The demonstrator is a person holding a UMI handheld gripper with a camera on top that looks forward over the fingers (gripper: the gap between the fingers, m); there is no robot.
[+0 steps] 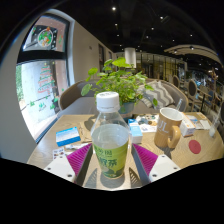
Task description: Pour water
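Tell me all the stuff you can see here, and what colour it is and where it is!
bottle: one, clear with a white cap and a green label, standing on the table between the claw's fingers.
cup: one, tan, on the table ahead of the fingers, on the right finger's side of the bottle.
plant: one, green and leafy, behind the bottle.
small box: one, blue and white, on the table on the left finger's side of the bottle.
round coaster: one, red, past the cup.
table: one, light wood, under everything.
chairs: a few, brownish, behind the table.
claw: one, white fingers with magenta pads, one at each side of the bottle.
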